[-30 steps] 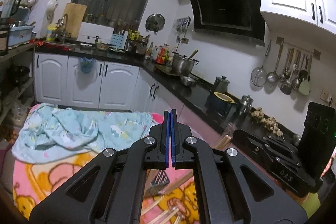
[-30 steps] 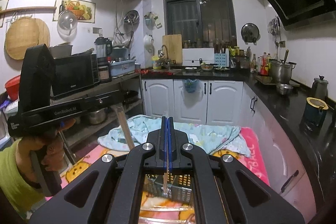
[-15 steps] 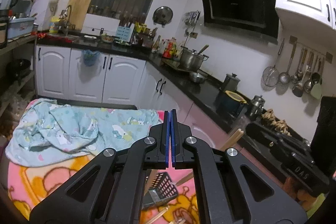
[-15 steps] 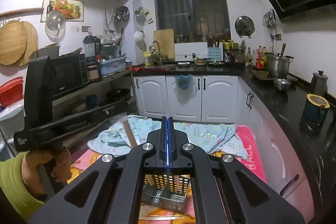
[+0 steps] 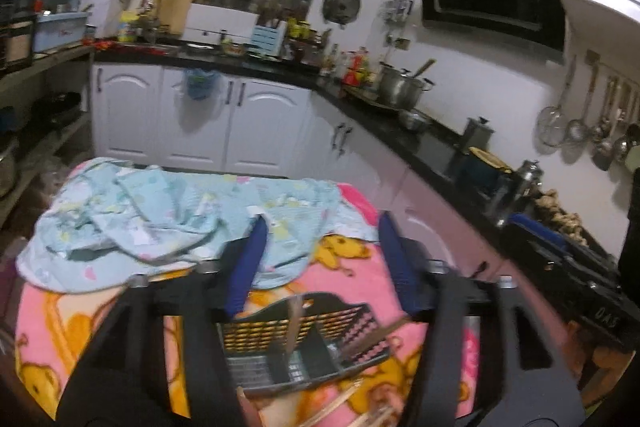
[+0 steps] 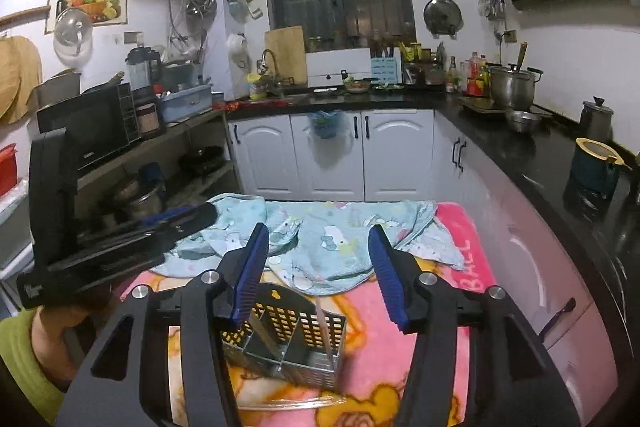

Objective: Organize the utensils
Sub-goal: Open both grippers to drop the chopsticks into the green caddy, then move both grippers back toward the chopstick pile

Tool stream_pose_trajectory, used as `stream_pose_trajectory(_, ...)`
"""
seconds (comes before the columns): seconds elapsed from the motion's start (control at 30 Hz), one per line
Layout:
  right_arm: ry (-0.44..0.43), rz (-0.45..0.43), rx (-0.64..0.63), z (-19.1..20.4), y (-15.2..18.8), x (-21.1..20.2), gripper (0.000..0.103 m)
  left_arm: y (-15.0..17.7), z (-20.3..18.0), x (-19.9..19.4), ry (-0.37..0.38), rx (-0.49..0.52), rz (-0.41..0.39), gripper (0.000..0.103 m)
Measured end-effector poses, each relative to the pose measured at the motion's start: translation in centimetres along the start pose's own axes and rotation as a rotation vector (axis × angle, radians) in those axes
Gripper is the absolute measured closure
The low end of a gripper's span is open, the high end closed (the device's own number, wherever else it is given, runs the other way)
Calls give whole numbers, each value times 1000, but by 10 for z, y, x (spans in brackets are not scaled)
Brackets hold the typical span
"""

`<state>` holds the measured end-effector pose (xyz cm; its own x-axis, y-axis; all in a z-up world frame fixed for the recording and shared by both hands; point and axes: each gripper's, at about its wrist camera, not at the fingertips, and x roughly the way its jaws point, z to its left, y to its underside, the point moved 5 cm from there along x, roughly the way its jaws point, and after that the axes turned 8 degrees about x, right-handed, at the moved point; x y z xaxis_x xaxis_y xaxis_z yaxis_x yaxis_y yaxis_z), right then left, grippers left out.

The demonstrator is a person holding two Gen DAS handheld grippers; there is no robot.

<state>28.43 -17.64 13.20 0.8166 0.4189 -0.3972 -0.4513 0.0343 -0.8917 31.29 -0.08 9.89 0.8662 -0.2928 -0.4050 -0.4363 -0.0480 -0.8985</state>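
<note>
A perforated metal utensil caddy [image 6: 288, 343] with compartments stands on the pink cartoon blanket [image 6: 460, 331], just below my open right gripper [image 6: 318, 267]. Two chopsticks [image 6: 323, 327] stand in it, one leaning in a left compartment, one upright on the right. In the left wrist view the caddy [image 5: 304, 343] sits below my open, empty left gripper [image 5: 324, 259], with chopsticks [image 5: 294, 323] inside. Loose chopsticks [image 5: 340, 403] lie on the blanket in front of it. The left gripper's body [image 6: 112, 247] shows at the left of the right wrist view.
A crumpled light-blue cloth [image 6: 328, 239] lies on the blanket behind the caddy. White cabinets [image 6: 332, 155] and a black counter [image 6: 540, 155] with pots run behind and to the right. Shelves with a microwave [image 6: 88, 131] stand at the left.
Both grippers were shut on chopsticks and are now open. The chopsticks now stand in the caddy. Both cameras have tilted down toward the caddy.
</note>
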Motion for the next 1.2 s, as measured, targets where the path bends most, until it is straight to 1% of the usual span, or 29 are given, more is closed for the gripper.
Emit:
stream_pose_trajectory(0.03, 8, 2, -4, -2, 3, -1, 52, 2, 5, -4, -5, -4, -5, 50)
stream_pose_trajectory(0.07, 21, 3, -8, -4, 7, -2, 52, 4, 9, -8, -16, -7, -3, 45)
stream_pose_trajectory(0.1, 30, 4, -9, -6, 9, -4, 51, 6, 14, -13, -28, -12, -2, 34)
stream_pose_trajectory(0.17, 45, 4, -16, -9, 16, -8, 50, 9, 21, -22, -43, -15, -18, 20)
stream_pose_trajectory(0.23, 64, -9, -23, -13, 20, -13, 40, 12, 28, -34, -53, -19, -35, 20)
stream_pose_trajectory(0.27, 70, -15, -24, -15, 22, -14, 40, 13, 31, -39, -53, -25, -37, 17)
stream_pose_trajectory(0.3, 72, -17, -22, -16, 23, -16, 40, 15, 33, -43, -55, -30, -45, 10)
stream_pose_trajectory(0.43, 66, -21, -16, -16, 29, -24, 38, 21, 38, -60, -74, -28, -68, 10)
stream_pose_trajectory(0.6, 64, -32, -48, -8, 38, -37, 34, 39, 44, -75, -69, -56, -60, 10)
stream_pose_trajectory(0.67, 63, -33, -62, -3, 45, -43, 33, 47, 44, -80, -65, -60, -56, 10)
stream_pose_trajectory(0.83, 60, -29, -93, 6, 62, -57, 33, 72, 49, -96, -80, -73, -43, 10)
stream_pose_trajectory(0.97, 48, -30, -97, 11, 73, -69, 32, 84, 50, -107, -87, -83, -44, 10)
stream_pose_trajectory(1.07, 37, -25, -94, 16, 79, -76, 30, 93, 52, -116, -83, -112, -43, 10)
stream_pose_trajectory(1.2, 24, -22, -106, 24, 88, -83, 29, 105, 53, -122, -92, -114, -29, 10)
